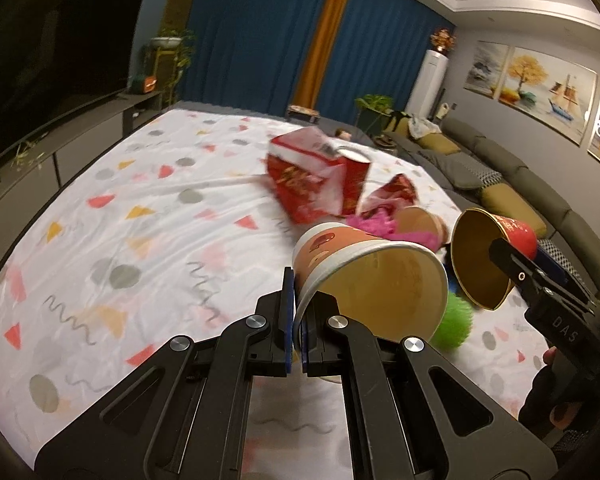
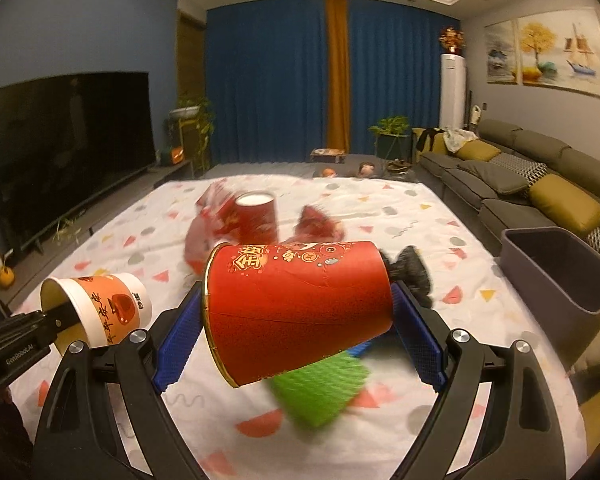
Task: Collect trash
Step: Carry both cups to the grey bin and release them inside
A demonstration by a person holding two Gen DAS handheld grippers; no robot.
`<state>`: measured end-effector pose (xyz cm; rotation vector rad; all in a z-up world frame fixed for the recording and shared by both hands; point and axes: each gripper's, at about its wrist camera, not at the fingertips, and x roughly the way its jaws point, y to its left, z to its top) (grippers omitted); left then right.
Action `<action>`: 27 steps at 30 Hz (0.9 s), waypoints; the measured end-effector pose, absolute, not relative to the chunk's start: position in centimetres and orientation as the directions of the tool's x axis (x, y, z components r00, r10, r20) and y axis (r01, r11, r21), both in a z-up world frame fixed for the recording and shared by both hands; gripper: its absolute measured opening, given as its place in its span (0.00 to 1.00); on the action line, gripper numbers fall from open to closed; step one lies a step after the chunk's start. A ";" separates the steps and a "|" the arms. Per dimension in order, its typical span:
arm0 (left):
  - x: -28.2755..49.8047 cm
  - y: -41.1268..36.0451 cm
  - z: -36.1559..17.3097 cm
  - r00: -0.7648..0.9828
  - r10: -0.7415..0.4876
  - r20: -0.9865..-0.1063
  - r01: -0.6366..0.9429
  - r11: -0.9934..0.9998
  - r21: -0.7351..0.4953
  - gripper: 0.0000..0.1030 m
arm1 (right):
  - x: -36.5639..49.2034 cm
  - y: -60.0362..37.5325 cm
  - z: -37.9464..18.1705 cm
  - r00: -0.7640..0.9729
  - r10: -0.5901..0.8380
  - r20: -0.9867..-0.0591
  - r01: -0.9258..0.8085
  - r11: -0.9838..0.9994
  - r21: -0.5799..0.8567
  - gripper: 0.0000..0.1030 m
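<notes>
My left gripper [image 1: 297, 328] is shut on the rim of a white and orange paper cup [image 1: 364, 276], held on its side above the patterned white cloth [image 1: 120, 216]. It also shows in the right wrist view [image 2: 100, 308]. My right gripper [image 2: 300, 328] is shut on a red paper cup [image 2: 300, 304] lying sideways between the blue pads; the left wrist view shows it [image 1: 488, 256] too. On the cloth beyond lie a red carton [image 1: 304, 176], another red cup [image 2: 256, 216] and red wrappers [image 1: 392, 196].
A grey bin [image 2: 560, 272] stands at the right edge of the cloth. A green mesh piece [image 2: 320, 388] and pink fluff [image 1: 372, 224] lie under the cups. A sofa [image 2: 520, 176] runs along the right, a TV [image 2: 68, 152] on the left.
</notes>
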<state>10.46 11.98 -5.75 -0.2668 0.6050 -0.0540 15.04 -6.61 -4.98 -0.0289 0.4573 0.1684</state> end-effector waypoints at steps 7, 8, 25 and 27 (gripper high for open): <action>12.0 7.4 -4.0 0.830 -0.189 -0.525 0.067 0.968 -0.242 0.01 | 14.5 -10.9 -3.8 0.907 0.104 -0.409 -0.099 0.995 0.034 0.84; 12.3 6.8 -3.8 0.830 -0.198 -0.521 0.080 0.968 -0.239 0.01 | 14.4 -11.5 -3.7 0.909 0.094 -0.405 -0.088 0.996 0.034 0.84; 17.9 -9.7 0.6 0.782 -0.424 -0.457 0.359 0.906 -0.225 0.01 | 14.3 -26.2 -1.2 0.935 -0.151 -0.320 0.194 0.975 0.106 0.84; 18.7 -11.8 0.7 0.769 -0.447 -0.457 0.383 0.894 -0.231 0.01 | 14.4 -27.8 -1.0 0.933 -0.179 -0.313 0.225 0.967 0.118 0.84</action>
